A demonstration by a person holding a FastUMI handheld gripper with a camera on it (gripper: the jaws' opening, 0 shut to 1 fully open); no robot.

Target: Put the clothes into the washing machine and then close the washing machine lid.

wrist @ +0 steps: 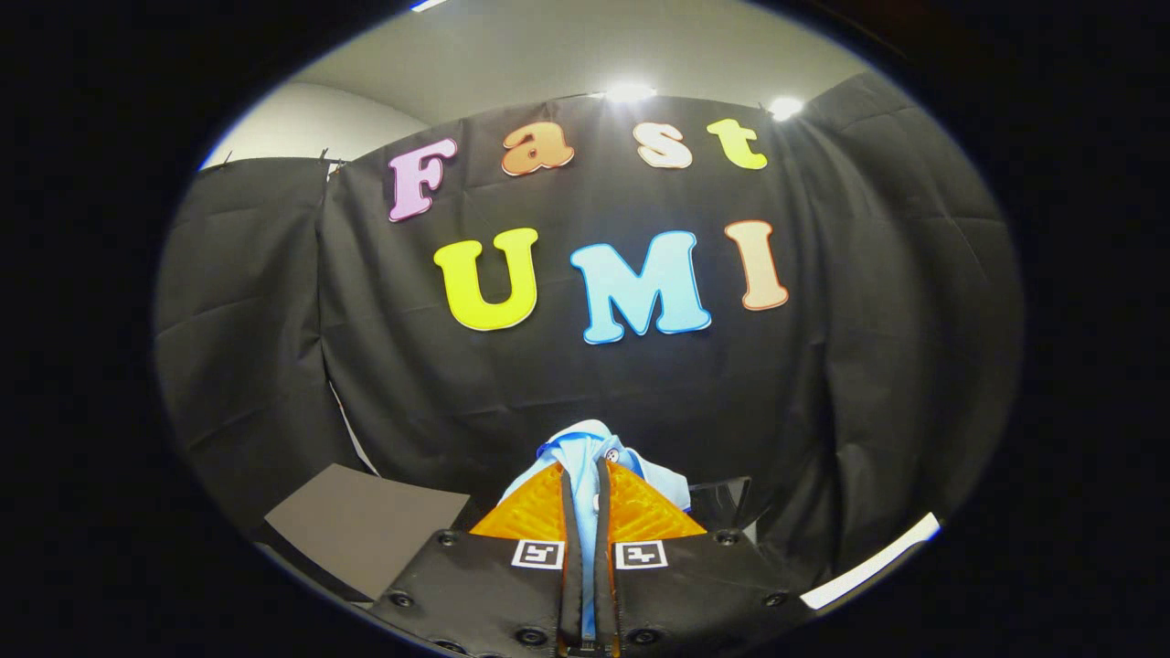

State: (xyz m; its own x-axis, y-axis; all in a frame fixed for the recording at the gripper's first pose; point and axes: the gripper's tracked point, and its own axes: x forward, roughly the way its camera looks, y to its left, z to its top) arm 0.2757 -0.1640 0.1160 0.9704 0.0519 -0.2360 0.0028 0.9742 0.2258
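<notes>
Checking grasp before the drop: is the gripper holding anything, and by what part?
Yes. The gripper is shut on the light blue garment, pinching a bunched fold between both fingers; the rest of the cloth bulges just past the tips. Which part of the garment cannot be told.

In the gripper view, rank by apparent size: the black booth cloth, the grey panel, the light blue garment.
1. Black booth cloth, largest by far.
2. Grey panel.
3. Light blue garment, pinched in the gripper; partly hidden, and nearness makes this unsure.

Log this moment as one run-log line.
gripper: shut on light blue cloth garment | garment: lifted, bunched between jaws | ahead: black cloth wall
</notes>
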